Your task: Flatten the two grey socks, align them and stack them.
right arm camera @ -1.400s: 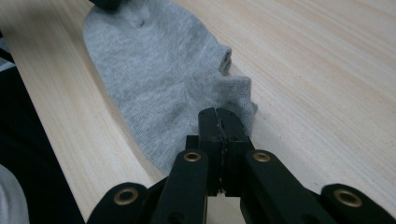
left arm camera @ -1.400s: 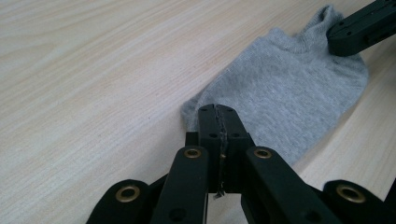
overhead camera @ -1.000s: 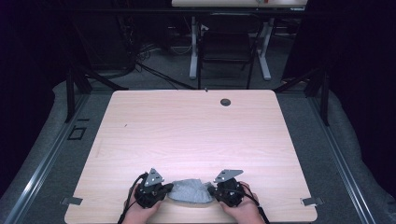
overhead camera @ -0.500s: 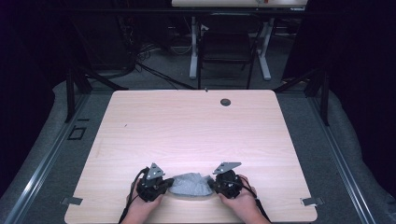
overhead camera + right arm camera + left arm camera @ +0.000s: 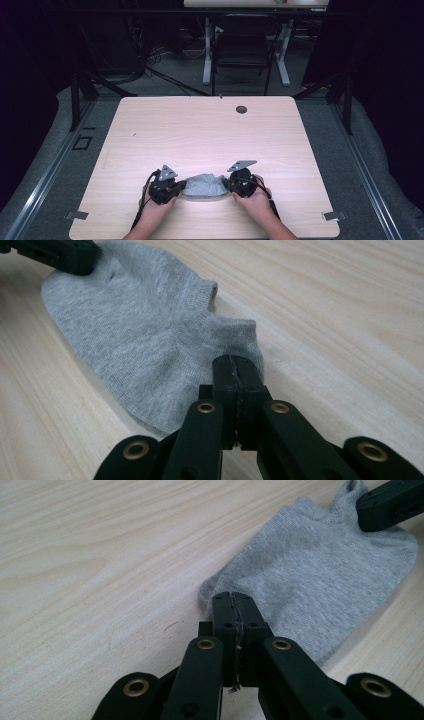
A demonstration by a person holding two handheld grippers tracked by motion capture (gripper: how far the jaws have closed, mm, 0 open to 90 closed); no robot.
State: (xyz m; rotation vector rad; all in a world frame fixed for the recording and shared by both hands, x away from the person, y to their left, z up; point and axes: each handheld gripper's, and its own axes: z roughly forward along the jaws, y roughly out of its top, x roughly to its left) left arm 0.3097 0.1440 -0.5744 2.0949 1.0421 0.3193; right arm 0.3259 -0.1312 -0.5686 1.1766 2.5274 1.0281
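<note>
The table (image 5: pixel 210 130) surface is bare wood across its far, left and right portions; passage there is unobstructed. 1 small dark round fitting (image 5: pixel 241 109) sits flush near the far edge, right of centre. At the near edge, a grey sock (image 5: pixel 204 185) lies flat between the 2 grippers, occupying the gap. The left gripper (image 5: pixel 181 186) and right gripper (image 5: pixel 226 184) block approach from either side; both hands block the near edge.

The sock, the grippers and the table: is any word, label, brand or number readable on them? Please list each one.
None can be read.
The sock is plain grey knit, no print.
The left gripper and right gripper show bare black jaws and brass rivets.
The table is plain wood grain.
</note>
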